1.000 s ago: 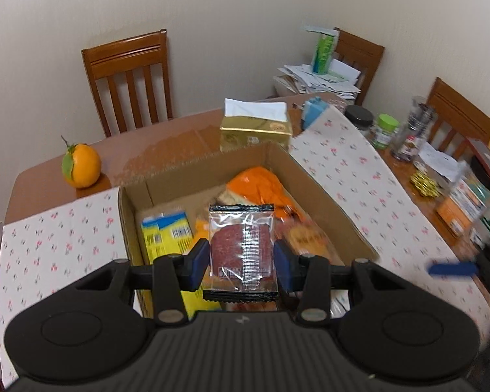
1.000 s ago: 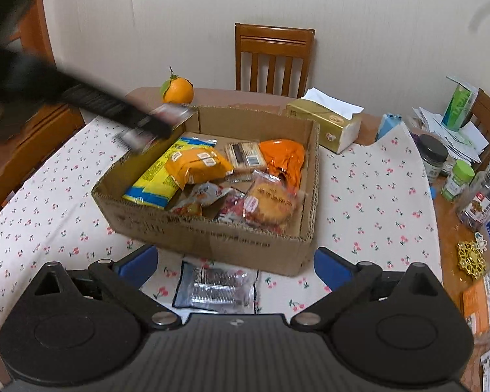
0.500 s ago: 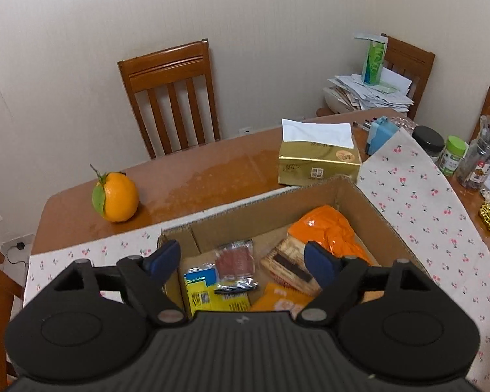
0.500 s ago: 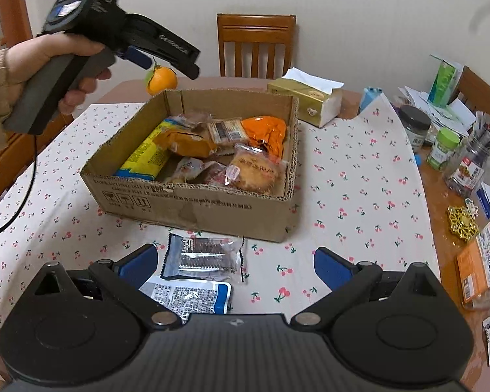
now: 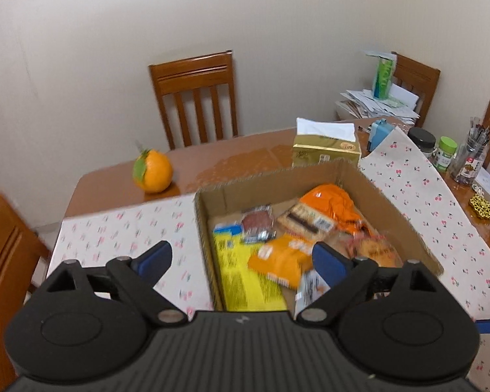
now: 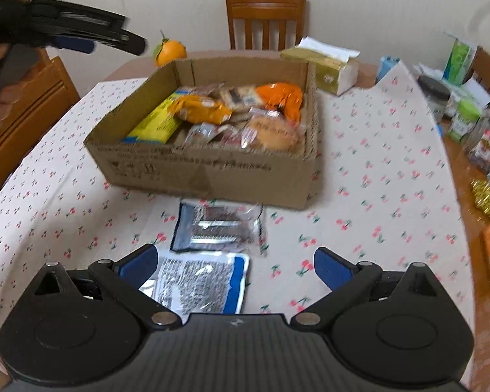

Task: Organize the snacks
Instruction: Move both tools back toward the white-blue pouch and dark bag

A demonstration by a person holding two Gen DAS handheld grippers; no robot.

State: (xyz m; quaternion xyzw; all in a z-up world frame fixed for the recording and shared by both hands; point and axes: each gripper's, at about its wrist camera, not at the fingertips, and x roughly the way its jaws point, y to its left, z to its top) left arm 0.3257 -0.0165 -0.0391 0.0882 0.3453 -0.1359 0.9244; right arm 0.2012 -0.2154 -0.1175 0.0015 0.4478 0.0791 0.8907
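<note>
A cardboard box (image 5: 271, 179) on the cherry-print cloth holds several snacks, among them a yellow pack (image 5: 241, 281), an orange bag (image 5: 333, 201) and a small clear packet of red slices (image 5: 257, 220) near its far wall. My left gripper (image 5: 241, 258) hovers over the box's near left corner; its jaws are opening and nothing is between them. In the right wrist view the box (image 6: 212, 173) stands behind a dark clear packet (image 6: 219, 228) and a silver-blue packet (image 6: 199, 281) lying on the cloth. My right gripper (image 6: 235, 263) is open just above those two packets.
An orange (image 5: 153, 173) and a gold tissue box (image 5: 325, 150) sit on bare wood behind the box. Jars and papers (image 5: 447, 150) crowd the table's right side. Wooden chairs (image 5: 196, 98) stand around it. A hand holding the left gripper (image 6: 81, 37) shows at the upper left.
The left gripper let go of the red-slice packet, which now lies in the box, then opened wide and pulled back to the left. The right gripper sank closer to the two packets.
</note>
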